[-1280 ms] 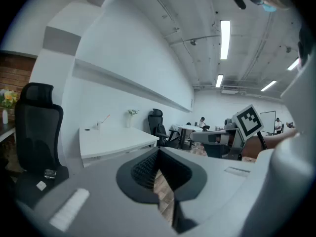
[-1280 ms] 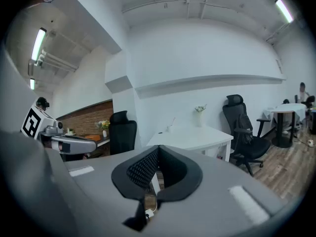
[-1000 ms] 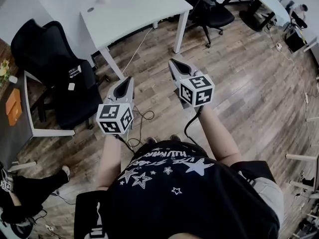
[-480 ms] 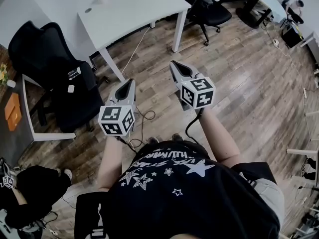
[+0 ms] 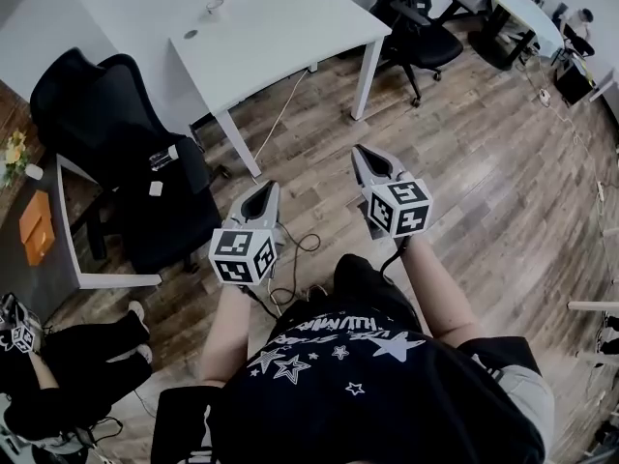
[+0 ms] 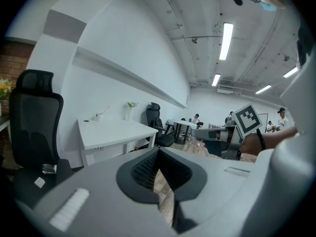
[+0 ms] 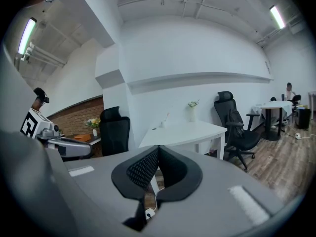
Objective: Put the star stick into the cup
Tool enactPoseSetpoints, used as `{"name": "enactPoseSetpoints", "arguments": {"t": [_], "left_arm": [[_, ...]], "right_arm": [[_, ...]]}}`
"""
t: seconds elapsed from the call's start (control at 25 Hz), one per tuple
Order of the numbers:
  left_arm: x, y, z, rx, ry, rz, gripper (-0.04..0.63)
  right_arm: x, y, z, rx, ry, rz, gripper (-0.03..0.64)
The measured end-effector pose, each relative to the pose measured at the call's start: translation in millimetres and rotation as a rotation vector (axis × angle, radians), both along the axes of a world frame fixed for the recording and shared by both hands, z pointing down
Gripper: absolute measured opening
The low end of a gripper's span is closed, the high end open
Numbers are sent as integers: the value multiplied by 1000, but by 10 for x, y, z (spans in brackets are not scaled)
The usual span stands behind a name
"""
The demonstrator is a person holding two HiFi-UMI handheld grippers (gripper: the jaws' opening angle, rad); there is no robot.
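Observation:
Both grippers are held in the air over the wooden floor, in front of the person's chest. My left gripper (image 5: 261,189) (image 6: 158,151) is shut with nothing between its jaws. My right gripper (image 5: 368,153) (image 7: 158,148) is shut and empty too. Both point toward the white table (image 5: 290,37) (image 6: 116,131) (image 7: 192,131) some way ahead. At its far side stands a small white cup (image 5: 214,9) (image 6: 98,116) (image 7: 162,123) with a thin stick rising from it; the stick's tip is too small to make out. A small dark disc (image 5: 191,35) lies near the cup.
A black office chair (image 5: 111,133) stands left of the table, beside a dark desk (image 5: 29,259) bearing an orange item (image 5: 36,228). A seated person (image 5: 68,365) is at lower left. Another black chair (image 5: 418,27) stands behind the table. A cable (image 5: 295,245) lies on the floor. A vase with flowers (image 7: 191,110) stands by the wall.
The head view has shifted, so table and chair sit lower and further right in it. Both grippers stay shut, side by side, and also sit lower right.

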State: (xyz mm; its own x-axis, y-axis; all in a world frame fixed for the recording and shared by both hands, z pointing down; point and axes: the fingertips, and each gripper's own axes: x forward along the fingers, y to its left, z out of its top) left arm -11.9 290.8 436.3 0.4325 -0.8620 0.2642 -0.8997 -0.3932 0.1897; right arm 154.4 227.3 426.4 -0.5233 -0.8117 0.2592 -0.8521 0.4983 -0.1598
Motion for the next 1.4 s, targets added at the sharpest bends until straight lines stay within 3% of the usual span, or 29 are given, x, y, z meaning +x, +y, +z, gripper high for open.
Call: {"name": "enactPoseSetpoints", "arguments": {"t": [0.44,0.64,1.08,1.4], "left_arm": [[-281,-753,59,-1,2,-40,3],[-418,-1474,160,-23,-6,-91,3],[-323,-3339,43,-23,-8,-164,3],[-372,-4123,-45,-4,-11,-233,3]], "right_arm": [[-253,-867,127,-6,-20,-24,17],[-364,-1701,263,-26,-44,-52,17],[-336,-3685,137,-30,-65,-128,17],[-423,-4505,169,-45,-78,-196,17]]}}
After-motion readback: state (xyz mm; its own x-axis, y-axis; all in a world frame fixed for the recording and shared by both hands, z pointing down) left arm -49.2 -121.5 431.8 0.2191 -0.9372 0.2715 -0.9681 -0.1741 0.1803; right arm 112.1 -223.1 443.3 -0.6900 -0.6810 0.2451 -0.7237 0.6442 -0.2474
